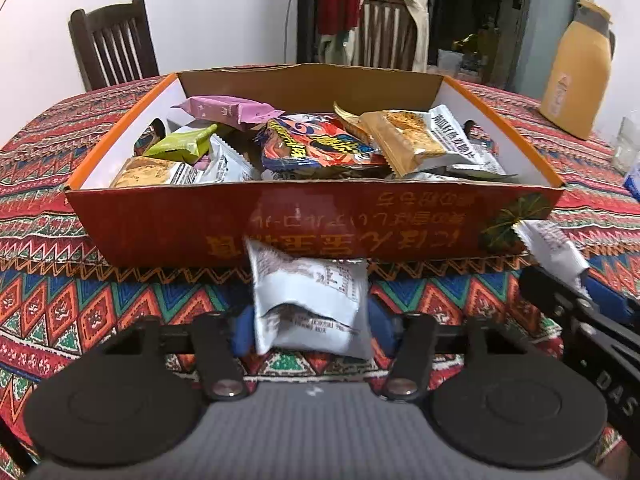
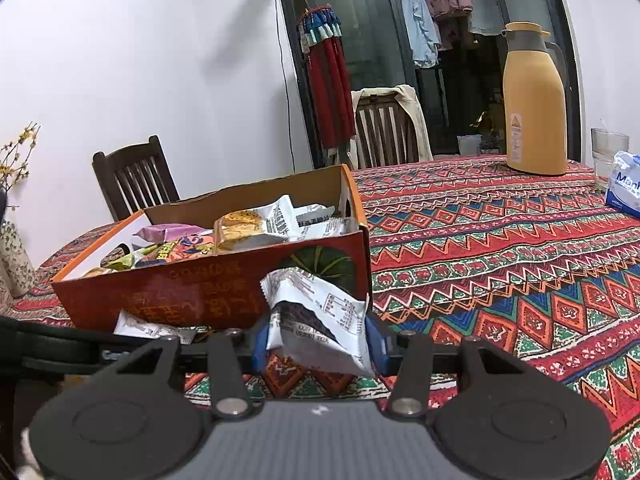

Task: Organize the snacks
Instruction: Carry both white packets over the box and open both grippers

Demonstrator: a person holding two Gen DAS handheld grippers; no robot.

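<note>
- A shallow orange cardboard box (image 1: 312,228) sits on a surface covered by a red patterned tablecloth (image 1: 60,184); the box is open at the top.
- Inside the box lie mixed snacks: a pink packet (image 1: 228,110) at the back, a green packet (image 1: 182,144) on the left, a red and blue packet (image 1: 316,144) in the middle, and a tan biscuit packet (image 1: 408,140) on the right.
- The left hand-held gripper (image 1: 312,328) is pinching a white snack packet (image 1: 310,304) between its blue pads, just in front of the box's near wall.
- The right hand-held gripper (image 2: 318,344) is pinching a second white snack packet (image 2: 316,316), crumpled between its blue pads, near the box's right front corner.
- A yellow thermos jug (image 2: 534,108) stands well apart from the box, far back on the surface, beside a clear glass (image 2: 608,152) and a blue and white pack (image 2: 624,188).
- Two dark wooden chairs (image 1: 114,44) stand behind the surface against a white wall.
</note>
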